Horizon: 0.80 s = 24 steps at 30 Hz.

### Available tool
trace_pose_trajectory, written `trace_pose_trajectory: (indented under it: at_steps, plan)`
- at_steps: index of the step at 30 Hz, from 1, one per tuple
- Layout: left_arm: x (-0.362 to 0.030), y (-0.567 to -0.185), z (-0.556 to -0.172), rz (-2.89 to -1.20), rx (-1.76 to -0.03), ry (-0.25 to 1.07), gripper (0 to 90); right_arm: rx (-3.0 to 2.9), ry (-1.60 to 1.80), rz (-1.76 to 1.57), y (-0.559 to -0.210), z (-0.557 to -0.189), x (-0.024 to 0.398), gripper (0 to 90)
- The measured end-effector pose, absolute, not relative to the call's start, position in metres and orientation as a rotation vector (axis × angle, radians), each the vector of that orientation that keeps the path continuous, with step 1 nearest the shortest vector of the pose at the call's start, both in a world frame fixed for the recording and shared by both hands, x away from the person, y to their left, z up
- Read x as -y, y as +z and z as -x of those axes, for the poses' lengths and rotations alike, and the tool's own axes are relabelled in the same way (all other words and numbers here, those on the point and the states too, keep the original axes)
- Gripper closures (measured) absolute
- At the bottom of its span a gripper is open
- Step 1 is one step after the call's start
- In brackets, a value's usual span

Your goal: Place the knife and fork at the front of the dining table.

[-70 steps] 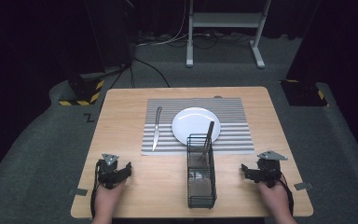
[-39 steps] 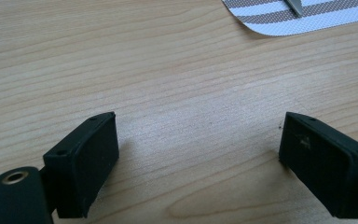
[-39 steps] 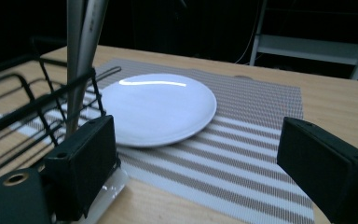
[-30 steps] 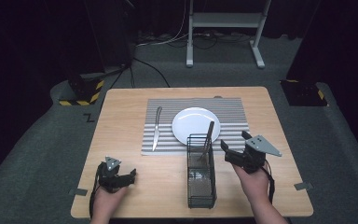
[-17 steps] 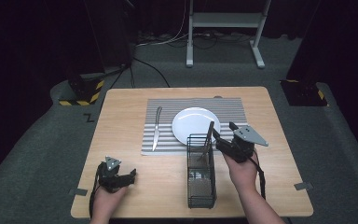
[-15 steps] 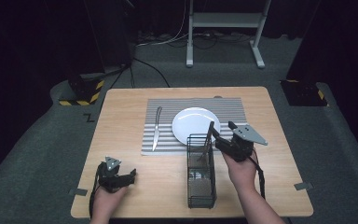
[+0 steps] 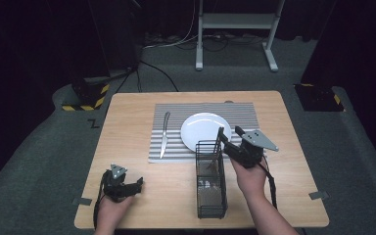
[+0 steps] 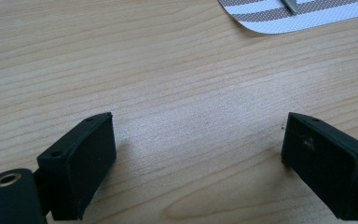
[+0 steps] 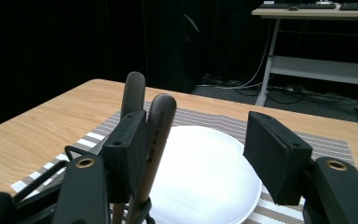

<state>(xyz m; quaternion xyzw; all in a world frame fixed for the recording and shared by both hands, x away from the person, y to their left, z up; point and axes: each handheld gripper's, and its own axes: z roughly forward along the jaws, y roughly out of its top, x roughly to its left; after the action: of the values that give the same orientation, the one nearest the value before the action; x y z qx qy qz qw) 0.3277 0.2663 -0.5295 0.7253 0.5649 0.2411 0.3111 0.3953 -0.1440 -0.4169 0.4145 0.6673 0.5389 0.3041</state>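
The right gripper (image 7: 231,142) is held above the far end of the black wire caddy (image 7: 210,178), its jaws spread wide apart, clamped on nothing. In the right gripper view (image 9: 193,154) two dark utensil handles (image 9: 156,130) stand upright out of the caddy, right against the inner face of the left-hand jaw; the other jaw stands well clear of them, with the white plate (image 9: 205,172) showing in the gap. Whether the near jaw actually touches the handles cannot be told. A little over two seconds ago this gripper rested on the table by the right edge, near the person's side; since then it has risen and swung inward to the caddy, and over the last half second it has barely shifted.

The left gripper (image 7: 136,185) sits low at the near left part of the wooden table (image 7: 127,117), where it was in all the earlier frames. In the left gripper view (image 8: 193,154) its jaws are wide apart over bare wood, and a corner of the striped placemat (image 8: 303,14) shows at the top.

The caddy stands on the table's near middle, its far end just touching the placemat's near edge. On the placemat the plate lies to the right and a knife (image 7: 164,133) to the left, apart from each other, neither having moved.
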Motion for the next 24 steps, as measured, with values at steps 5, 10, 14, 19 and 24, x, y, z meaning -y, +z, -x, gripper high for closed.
trace_pose_trajectory:
  at_steps: [5, 10, 14, 19, 24]
  plan:
    - [-0.266, -0.530, -0.328, -1.915, -1.492, 0.636, 9.9, -1.786, 1.439, -1.080, -0.416, -0.396, 0.140, 39.9]
    - [-0.266, -0.530, -0.328, -1.914, -1.491, 0.636, 9.9, -1.798, 1.447, -1.079, -0.418, -0.396, 0.136, 48.7]
    - [-0.266, -0.530, -0.328, -1.914, -1.491, 0.638, 9.9, -1.822, 1.469, -1.099, -0.420, -0.396, 0.134, 58.6]
    - [-0.266, -0.530, -0.328, -1.913, -1.490, 0.637, 9.9, -1.854, 1.490, -1.124, -0.422, -0.397, 0.132, 66.7]
    - [-0.266, -0.530, -0.327, -1.910, -1.492, 0.638, 9.9, -1.870, 1.497, -1.133, -0.423, -0.398, 0.131, 73.2]
